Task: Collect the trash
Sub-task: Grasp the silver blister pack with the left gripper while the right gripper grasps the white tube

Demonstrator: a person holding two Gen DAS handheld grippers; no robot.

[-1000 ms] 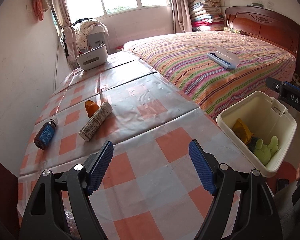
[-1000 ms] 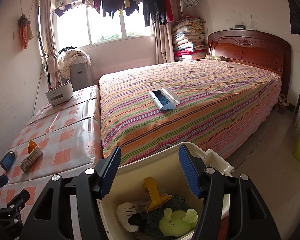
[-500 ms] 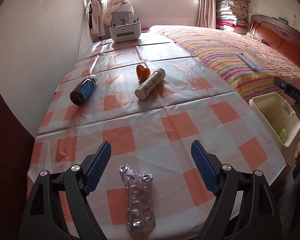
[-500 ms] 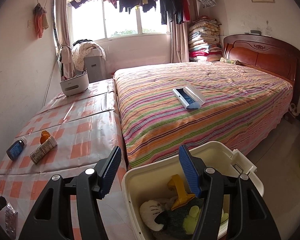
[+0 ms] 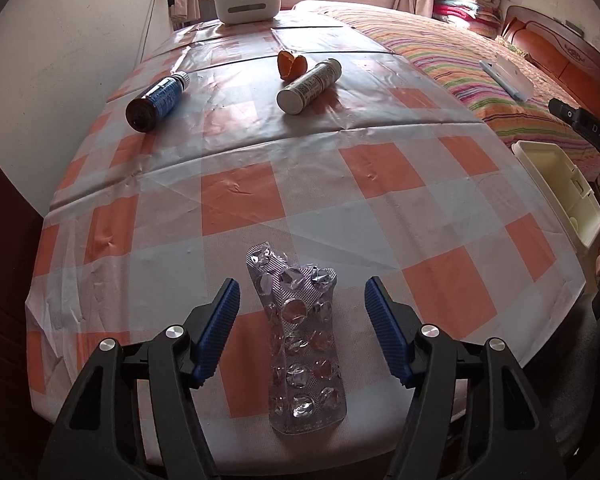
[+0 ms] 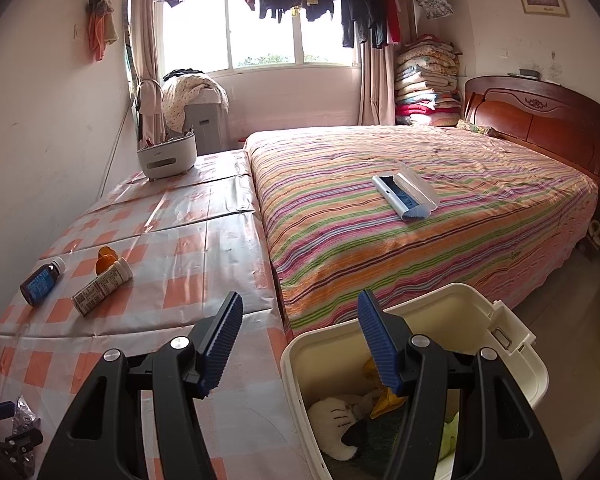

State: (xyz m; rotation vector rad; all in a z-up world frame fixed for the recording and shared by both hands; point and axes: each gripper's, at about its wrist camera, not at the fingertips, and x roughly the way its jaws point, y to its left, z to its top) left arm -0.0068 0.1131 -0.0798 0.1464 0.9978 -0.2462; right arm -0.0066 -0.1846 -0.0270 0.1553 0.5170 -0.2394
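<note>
An empty silver blister pack (image 5: 300, 332) lies on the checked tablecloth (image 5: 240, 200) near the front edge. My left gripper (image 5: 302, 312) is open, one finger on each side of the pack, just above it. Farther back lie a white pill bottle (image 5: 310, 85), an orange peel (image 5: 291, 65) and a brown bottle with a blue label (image 5: 156, 98). My right gripper (image 6: 300, 328) is open and empty over the rim of a cream bin (image 6: 512, 360) that holds soft toys and scraps. The blister pack also shows in the right wrist view (image 6: 24, 416).
A white caddy (image 5: 247, 2) stands at the table's far end. A striped bed (image 6: 420, 208) with an open blue-and-white case (image 6: 404, 196) runs along the table's right side. The bin (image 5: 560, 188) sits on the floor at the table's right corner.
My left gripper has pulled back and tilted down, so the blister pack now lies between its fingers. My right gripper has shifted slightly left over the bin.
</note>
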